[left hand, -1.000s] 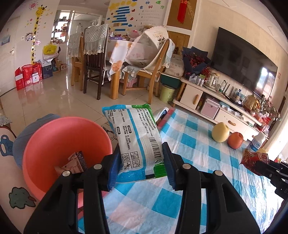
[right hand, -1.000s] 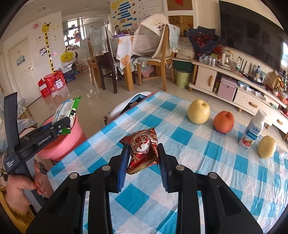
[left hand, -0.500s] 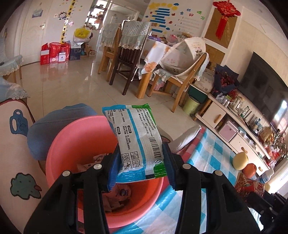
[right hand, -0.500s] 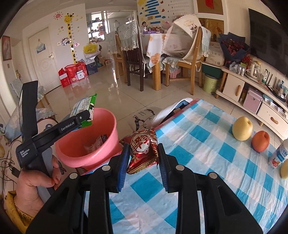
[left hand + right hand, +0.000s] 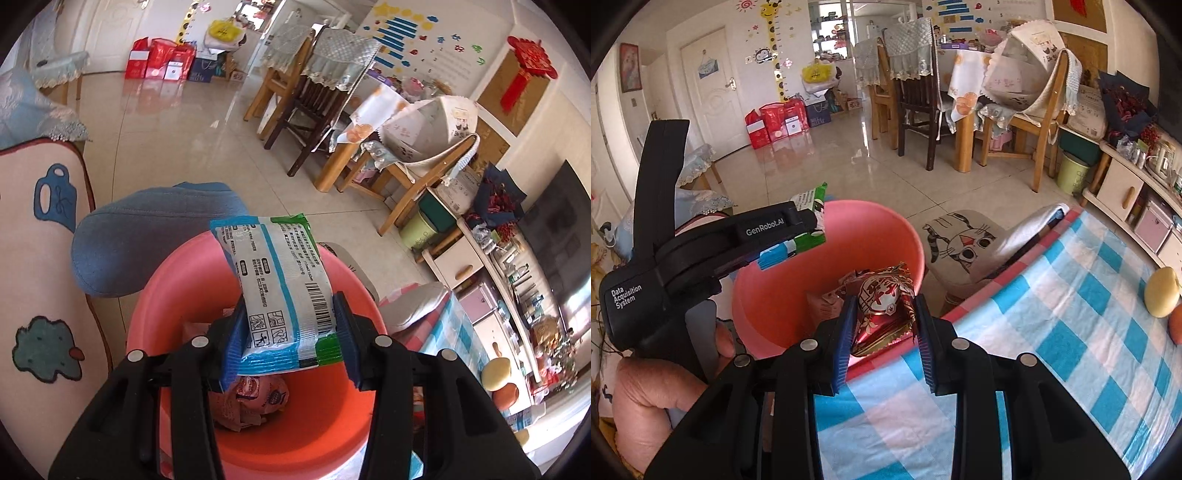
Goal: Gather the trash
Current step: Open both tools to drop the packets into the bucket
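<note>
Two views. Left wrist: left gripper jaws clamp a blue-green snack packet above the pink bin holding wrappers. Right wrist: right gripper jaws pinch a red foil wrapper at the bin's near rim, beyond the checkered counter edge.

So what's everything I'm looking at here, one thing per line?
blue-and-white packet: one, green edge, held above the pink bin
red foil wrapper: one, red and gold, held at the bin's near rim
pink bin: one, on the floor by the table's edge
wrappers in bin: a few, pinkish, at the bottom
checked tablecloth: one, blue and white, on the table
fruit: two in view, one yellow and one orange-red, on the cloth
cat mat: one, grey, on the floor
dining chairs: several, wooden, at the far table
left gripper: black, closed on the packet
right gripper: black, closed on the wrapper
hand: one, holding the left gripper's handle
</note>
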A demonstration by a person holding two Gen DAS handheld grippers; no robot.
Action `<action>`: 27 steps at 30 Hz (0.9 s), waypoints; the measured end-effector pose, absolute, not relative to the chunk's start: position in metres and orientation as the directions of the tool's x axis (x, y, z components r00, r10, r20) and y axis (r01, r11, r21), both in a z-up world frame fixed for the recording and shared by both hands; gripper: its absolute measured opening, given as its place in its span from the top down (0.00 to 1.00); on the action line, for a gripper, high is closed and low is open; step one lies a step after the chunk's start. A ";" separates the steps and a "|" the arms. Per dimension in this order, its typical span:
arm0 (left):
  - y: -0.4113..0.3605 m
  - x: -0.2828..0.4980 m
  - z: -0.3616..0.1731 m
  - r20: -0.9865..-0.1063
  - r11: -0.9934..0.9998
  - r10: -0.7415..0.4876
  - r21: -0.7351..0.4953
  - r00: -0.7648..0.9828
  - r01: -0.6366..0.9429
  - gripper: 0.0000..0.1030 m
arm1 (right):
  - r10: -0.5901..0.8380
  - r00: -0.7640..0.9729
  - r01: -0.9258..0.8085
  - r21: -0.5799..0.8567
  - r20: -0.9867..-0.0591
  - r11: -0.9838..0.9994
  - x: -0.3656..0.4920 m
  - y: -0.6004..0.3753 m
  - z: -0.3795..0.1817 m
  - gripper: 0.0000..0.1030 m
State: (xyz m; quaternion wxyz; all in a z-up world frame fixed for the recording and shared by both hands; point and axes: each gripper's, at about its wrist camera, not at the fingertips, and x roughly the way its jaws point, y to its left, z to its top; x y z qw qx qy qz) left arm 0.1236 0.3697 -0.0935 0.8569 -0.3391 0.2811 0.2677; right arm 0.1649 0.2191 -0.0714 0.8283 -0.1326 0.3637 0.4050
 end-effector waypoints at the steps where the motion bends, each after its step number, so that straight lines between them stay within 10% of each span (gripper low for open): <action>1: 0.372 0.124 -0.096 -0.670 0.622 0.266 -0.429 0.693 -0.655 0.54 | 0.569 0.401 -0.768 0.075 -0.718 0.636 0.167 0.225 -0.075 0.66; 11: 0.362 0.134 -0.094 -0.679 0.655 0.322 -0.345 0.660 -0.673 0.22 | 0.490 0.470 -0.689 0.043 -0.734 0.724 0.165 0.210 -0.087 0.21; 27: 0.255 0.155 -0.058 -0.547 0.881 0.353 -0.078 0.759 -0.466 0.06 | 0.306 0.623 -0.460 -0.021 -0.720 0.888 0.140 0.068 -0.060 0.13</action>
